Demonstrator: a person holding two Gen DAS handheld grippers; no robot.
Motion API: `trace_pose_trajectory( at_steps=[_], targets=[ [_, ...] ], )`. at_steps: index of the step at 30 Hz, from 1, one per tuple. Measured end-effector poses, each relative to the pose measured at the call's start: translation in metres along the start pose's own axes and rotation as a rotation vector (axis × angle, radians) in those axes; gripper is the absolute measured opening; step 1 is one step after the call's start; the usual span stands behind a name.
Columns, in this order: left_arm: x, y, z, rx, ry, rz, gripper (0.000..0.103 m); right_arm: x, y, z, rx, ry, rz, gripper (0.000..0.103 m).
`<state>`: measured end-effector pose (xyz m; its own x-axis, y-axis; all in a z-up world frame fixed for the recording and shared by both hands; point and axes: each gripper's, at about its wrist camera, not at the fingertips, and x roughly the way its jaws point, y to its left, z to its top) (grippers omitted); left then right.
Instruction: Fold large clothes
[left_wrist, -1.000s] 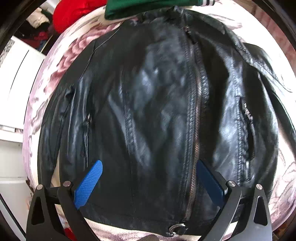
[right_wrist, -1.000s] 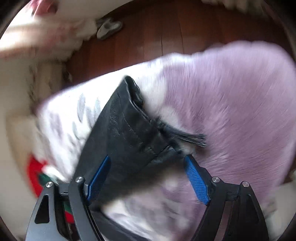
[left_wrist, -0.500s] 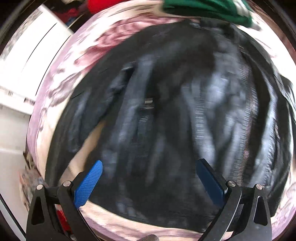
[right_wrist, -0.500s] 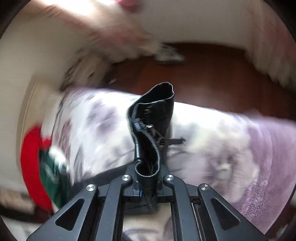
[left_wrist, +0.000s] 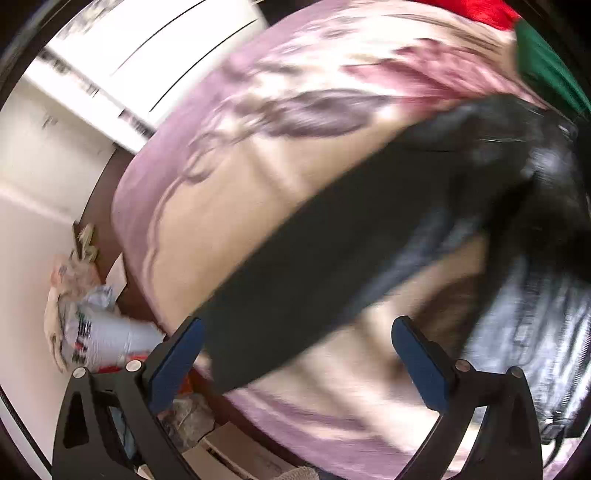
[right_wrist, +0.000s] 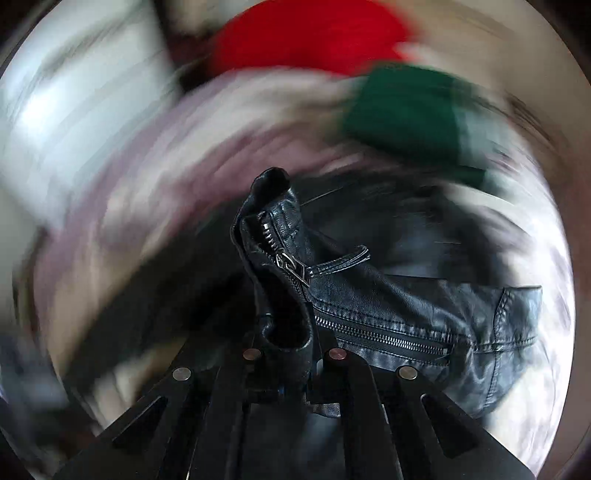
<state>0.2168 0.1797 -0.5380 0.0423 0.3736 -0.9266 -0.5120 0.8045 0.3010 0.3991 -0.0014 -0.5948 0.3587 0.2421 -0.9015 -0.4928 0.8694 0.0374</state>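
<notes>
Black leather zippered jacket (right_wrist: 406, 306) cuff is pinched in the right hand-held gripper (right_wrist: 291, 369); left hand-held gripper (left_wrist: 295, 354) hangs spread. Sleeve fold in hand; next, lay it across the body.

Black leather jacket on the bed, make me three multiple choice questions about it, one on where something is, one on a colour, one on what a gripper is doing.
1. In the right wrist view, where does the green garment lie relative to the jacket cuff?
A. Beyond it, to the upper right
B. Under it
C. Inside it

2. What colour are the left gripper finger pads?
A. Red
B. Blue
C. White

3. What state is the right gripper in?
A. Wide open over the blanket
B. Out of view
C. Shut on the jacket cuff

Answers: 1 A, the green cloth sits past the cuff, up and right. 2 B, both pads show blue. 3 C, the fingers meet with the cuff pinched between them, zip pull just above.
</notes>
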Motion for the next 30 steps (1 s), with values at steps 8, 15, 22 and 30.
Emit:
trace_pose_trajectory(
  at_steps=[8,15,22,30],
  targets=[
    [0.044,0.069,-0.024,-0.099,0.084,0.041,0.103,0.057,0.118,-0.107,-0.361,0.227,0.025,0.01],
    [0.056,0.125,-0.039,-0.276,0.176,-0.006,0.103,0.007,0.041,-0.097,0.08,0.36,0.258,0.064],
    [0.07,0.149,-0.055,-0.335,0.23,-0.007,0.103,-0.016,-0.108,-0.119,0.482,0.234,0.01,0.064],
    [0.068,0.124,-0.049,-0.244,0.218,-0.016,0.103,0.022,-0.315,-0.182,0.676,0.268,-0.453,0.059]
  ],
)
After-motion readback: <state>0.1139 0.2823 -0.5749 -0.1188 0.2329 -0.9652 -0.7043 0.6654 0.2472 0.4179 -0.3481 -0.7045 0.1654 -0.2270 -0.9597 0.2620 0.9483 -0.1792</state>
